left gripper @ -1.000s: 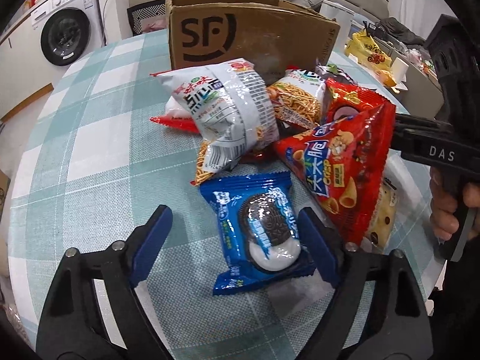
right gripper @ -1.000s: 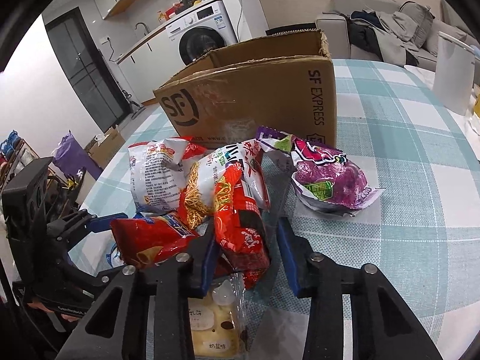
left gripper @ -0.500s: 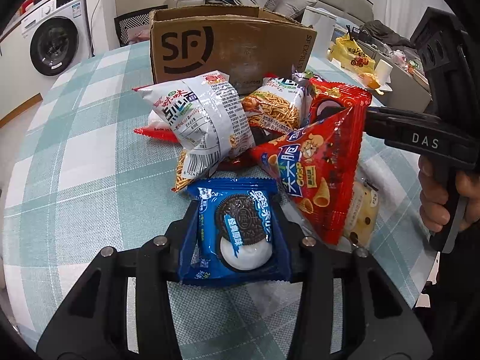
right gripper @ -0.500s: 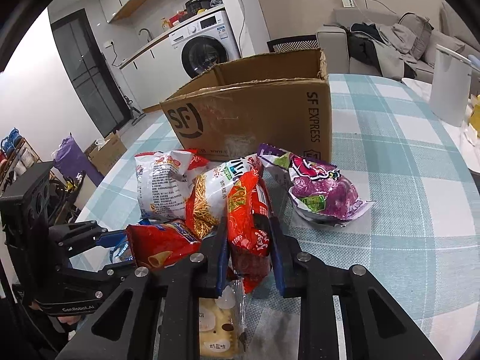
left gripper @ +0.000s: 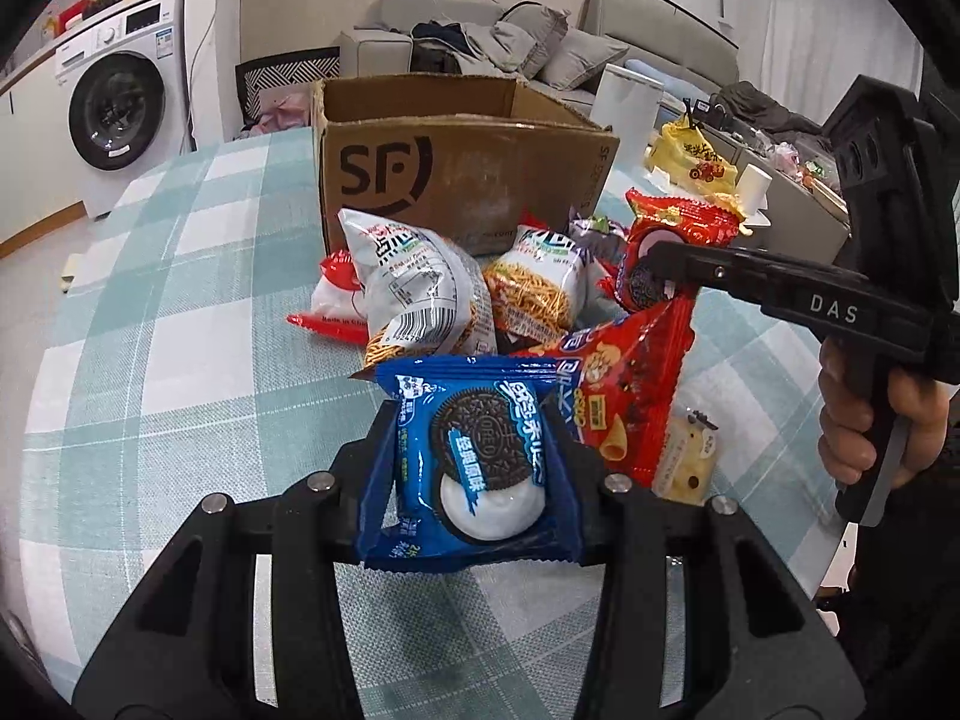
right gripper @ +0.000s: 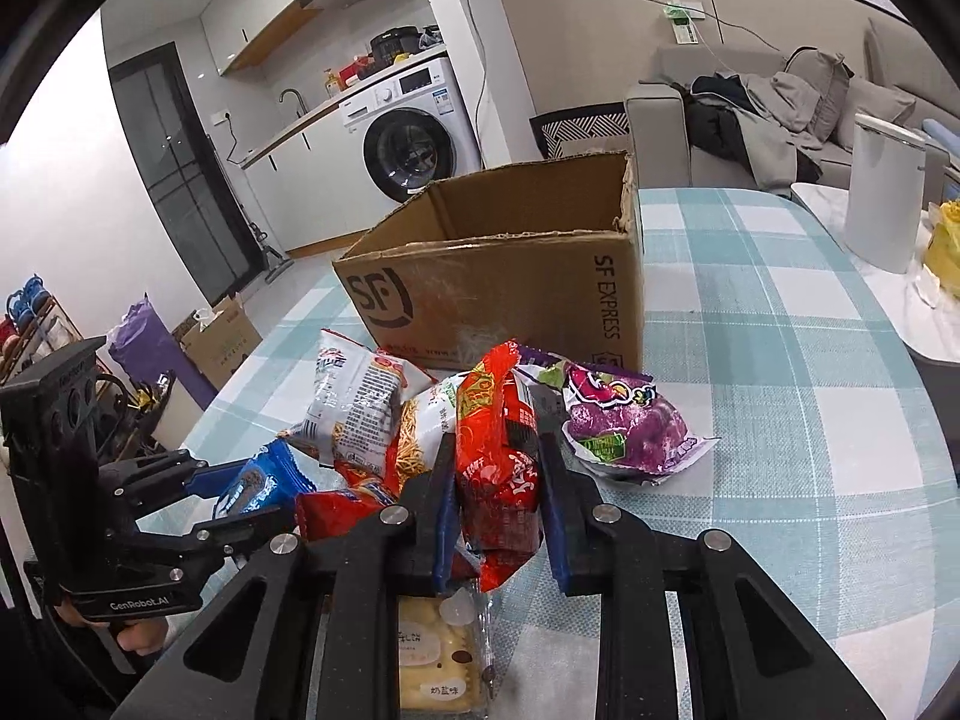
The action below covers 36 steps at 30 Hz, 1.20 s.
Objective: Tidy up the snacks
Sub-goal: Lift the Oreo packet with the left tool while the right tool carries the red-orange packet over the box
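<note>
Left gripper clamped across blue cookie pack, just above worktop. Right gripper clamped on red snack pack, before cardboard box. Light, crinkly, slippery film (brittle contents likely); best pinched mid-body, gently.

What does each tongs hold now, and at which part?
Left tongs: blue Oreo packet, squeezed at its two side edges. Right tongs: red snack packet, gripped across its middle.
</note>
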### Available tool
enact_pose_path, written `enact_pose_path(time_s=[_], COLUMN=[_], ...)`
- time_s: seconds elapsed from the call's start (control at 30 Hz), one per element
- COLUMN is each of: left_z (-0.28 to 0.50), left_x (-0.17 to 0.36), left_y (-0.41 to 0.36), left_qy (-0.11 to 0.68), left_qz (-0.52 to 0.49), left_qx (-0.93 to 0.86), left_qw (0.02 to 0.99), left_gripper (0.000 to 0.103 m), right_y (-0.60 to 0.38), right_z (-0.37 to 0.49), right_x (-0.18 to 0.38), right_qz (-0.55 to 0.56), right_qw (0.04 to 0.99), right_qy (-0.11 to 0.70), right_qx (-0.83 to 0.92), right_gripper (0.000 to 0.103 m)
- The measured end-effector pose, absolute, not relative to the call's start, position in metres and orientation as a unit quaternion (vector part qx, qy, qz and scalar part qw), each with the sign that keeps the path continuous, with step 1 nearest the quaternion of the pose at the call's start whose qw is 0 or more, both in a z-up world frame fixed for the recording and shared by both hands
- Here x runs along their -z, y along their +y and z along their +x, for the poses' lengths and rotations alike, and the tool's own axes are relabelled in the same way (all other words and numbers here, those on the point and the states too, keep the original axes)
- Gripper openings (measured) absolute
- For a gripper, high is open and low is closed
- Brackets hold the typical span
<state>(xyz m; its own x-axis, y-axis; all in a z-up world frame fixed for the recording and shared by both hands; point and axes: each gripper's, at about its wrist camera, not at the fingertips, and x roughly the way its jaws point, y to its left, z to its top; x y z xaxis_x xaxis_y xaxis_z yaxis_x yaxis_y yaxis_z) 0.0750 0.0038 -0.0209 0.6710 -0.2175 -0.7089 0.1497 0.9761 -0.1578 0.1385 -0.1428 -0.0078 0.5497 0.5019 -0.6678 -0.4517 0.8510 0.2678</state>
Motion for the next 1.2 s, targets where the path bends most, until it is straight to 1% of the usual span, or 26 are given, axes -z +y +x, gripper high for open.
enact_pose_path(time_s=[0.6, 1.0, 1.2], left_z=[0.069, 0.084, 0.097], left_x=[-0.016, -0.055, -0.066], left_y=[0.016, 0.023, 0.030], left_qy=[0.336, 0.287, 0.276], left_qz=[-0.053, -0.049, -0.049], left_qx=[0.076, 0.062, 0.048], left_qw=[0.937, 0.955, 0.959], left_gripper=[0.042, 0.042, 0.042], right_y=[-0.148, -0.151, -0.148], right_z=[0.128, 0.126, 0.131], right_x=[-0.016, -0.045, -0.059], right_qz=[0.036, 0.041, 0.039], right_qw=[0.891, 0.903, 0.906], right_qy=[0.361, 0.335, 0.324], right_qx=[-0.273, -0.265, -0.268], right_gripper=[0.024, 0.024, 0.024])
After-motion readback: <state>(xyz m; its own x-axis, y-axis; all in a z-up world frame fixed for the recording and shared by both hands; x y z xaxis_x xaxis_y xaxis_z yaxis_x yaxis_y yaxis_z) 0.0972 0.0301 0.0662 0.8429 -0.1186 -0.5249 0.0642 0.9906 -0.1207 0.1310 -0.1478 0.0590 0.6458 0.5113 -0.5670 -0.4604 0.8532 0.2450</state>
